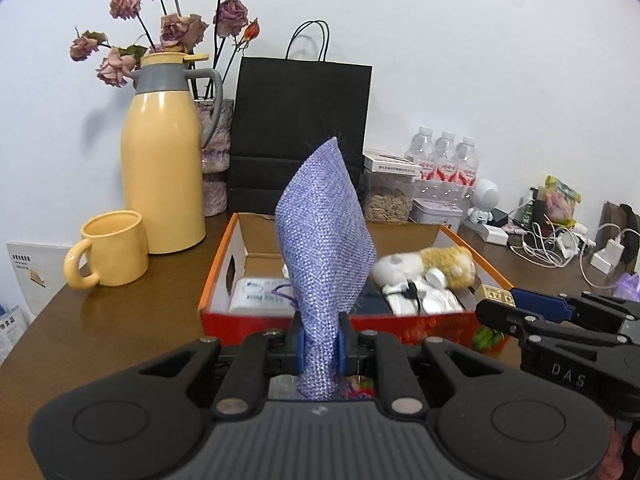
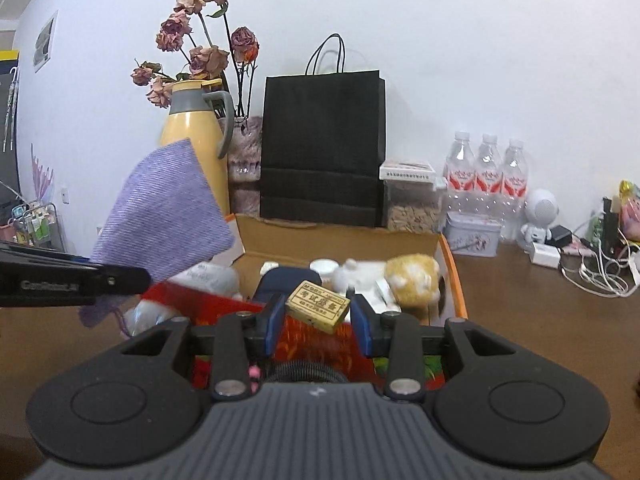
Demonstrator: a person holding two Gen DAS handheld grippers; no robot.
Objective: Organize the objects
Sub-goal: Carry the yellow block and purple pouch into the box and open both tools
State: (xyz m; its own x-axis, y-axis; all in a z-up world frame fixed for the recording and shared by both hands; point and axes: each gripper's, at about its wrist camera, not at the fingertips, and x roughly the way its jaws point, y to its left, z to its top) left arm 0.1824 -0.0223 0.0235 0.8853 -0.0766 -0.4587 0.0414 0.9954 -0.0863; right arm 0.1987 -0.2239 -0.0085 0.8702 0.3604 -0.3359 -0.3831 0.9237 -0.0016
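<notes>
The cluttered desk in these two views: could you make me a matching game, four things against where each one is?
Things:
1. purple woven fabric pouch
2. small tan printed box
3. yellow ceramic mug
4. black paper bag

Places:
A. behind the orange cardboard box
B. in the left tongs
C. beside the yellow jug
D. in the right tongs

Pairs: 1-B, 2-D, 3-C, 4-A

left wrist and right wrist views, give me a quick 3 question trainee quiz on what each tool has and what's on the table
1. True or false: the left tool is shut on a purple woven pouch.
2. What does the right tool grip: A a bottle cap, B a small tan printed box, C a charger?
3. Fill in: the plush toy lies inside the orange-rimmed ____.

Key: 1 true. 2 B. 3 box.
</notes>
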